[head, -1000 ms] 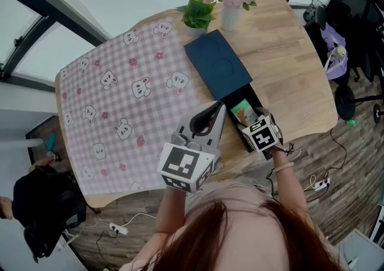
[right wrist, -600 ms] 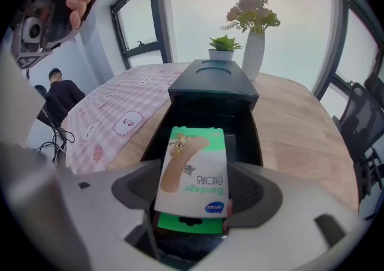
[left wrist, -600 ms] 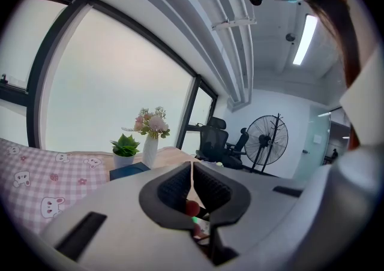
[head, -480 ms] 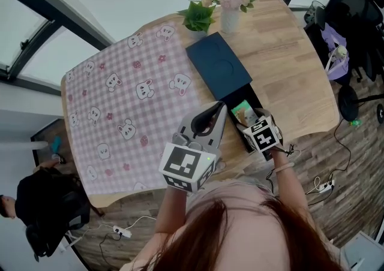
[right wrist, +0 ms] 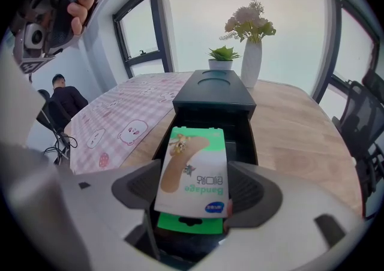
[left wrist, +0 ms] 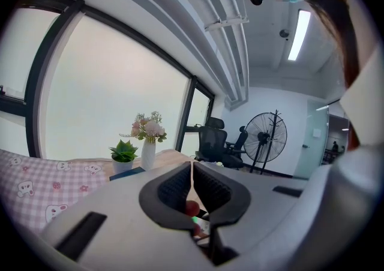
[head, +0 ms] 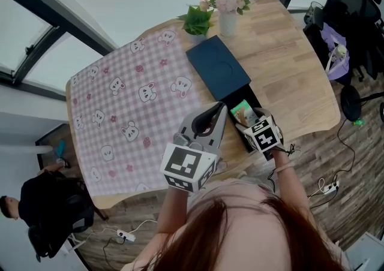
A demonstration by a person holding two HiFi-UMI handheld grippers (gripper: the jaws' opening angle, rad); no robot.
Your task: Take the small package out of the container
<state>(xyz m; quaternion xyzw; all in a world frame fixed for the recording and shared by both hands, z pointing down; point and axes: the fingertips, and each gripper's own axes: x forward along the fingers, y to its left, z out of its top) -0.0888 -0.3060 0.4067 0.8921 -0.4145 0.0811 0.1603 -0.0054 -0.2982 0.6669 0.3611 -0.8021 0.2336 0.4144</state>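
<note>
A wooden table (head: 300, 60) stands by tall windows, its 9 o'clock half under a pink checked tablecloth (head: 132, 102) printed with bears. The bandage package (right wrist: 195, 171), white over a green card, sits in the right gripper (right wrist: 197, 195), whose jaws are pressed against its two long edges. It is tilted over the open drawer of the container (right wrist: 213, 93), a dark box lying near the table's 5 o'clock edge; whether it has come clear of the drawer cannot be told. The left gripper (left wrist: 192, 171) is held above the table just at 9 o'clock of the right one, jaws together on nothing. At 12 o'clock of the container stand a white vase (head: 227, 21) of flowers and a potted plant (head: 197, 21). A dark office chair (head: 354, 24) is off the table at 2 o'clock.
</note>
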